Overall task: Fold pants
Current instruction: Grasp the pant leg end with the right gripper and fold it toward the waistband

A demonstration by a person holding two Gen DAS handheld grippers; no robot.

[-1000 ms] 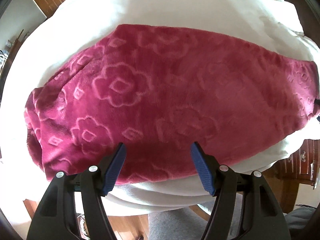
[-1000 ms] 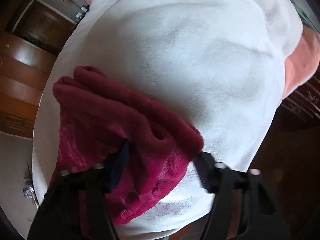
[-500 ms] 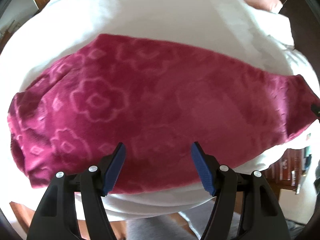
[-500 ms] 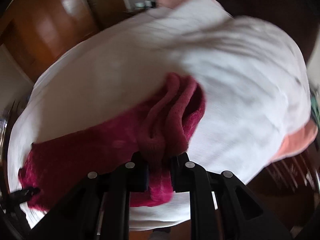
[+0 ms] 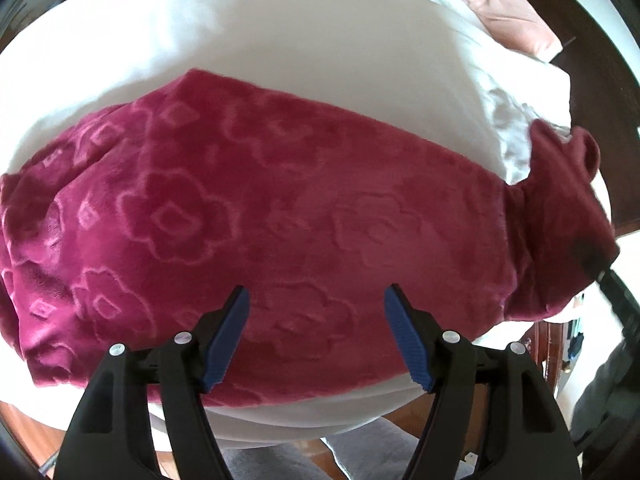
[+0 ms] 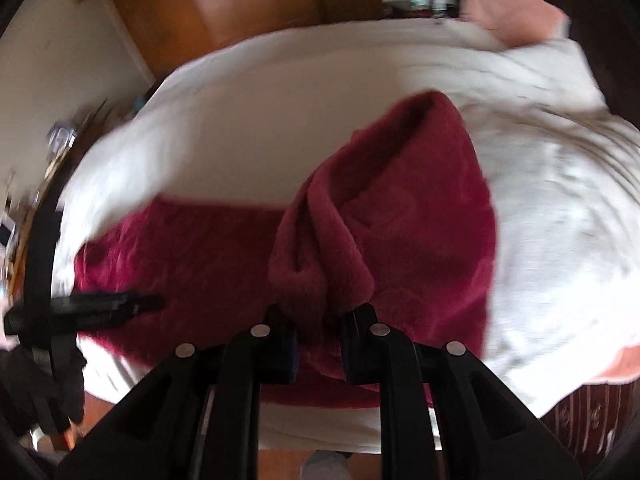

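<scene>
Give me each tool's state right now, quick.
Left tool: open, above the pants, gripping nothing.
Right tool: shut on the pants' bunched end.

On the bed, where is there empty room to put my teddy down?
The white bedcover is bare beyond the red pants, up toward the pink pillow. The near edge is crowded: the pants cover it, and the right claw lifts one end.
</scene>
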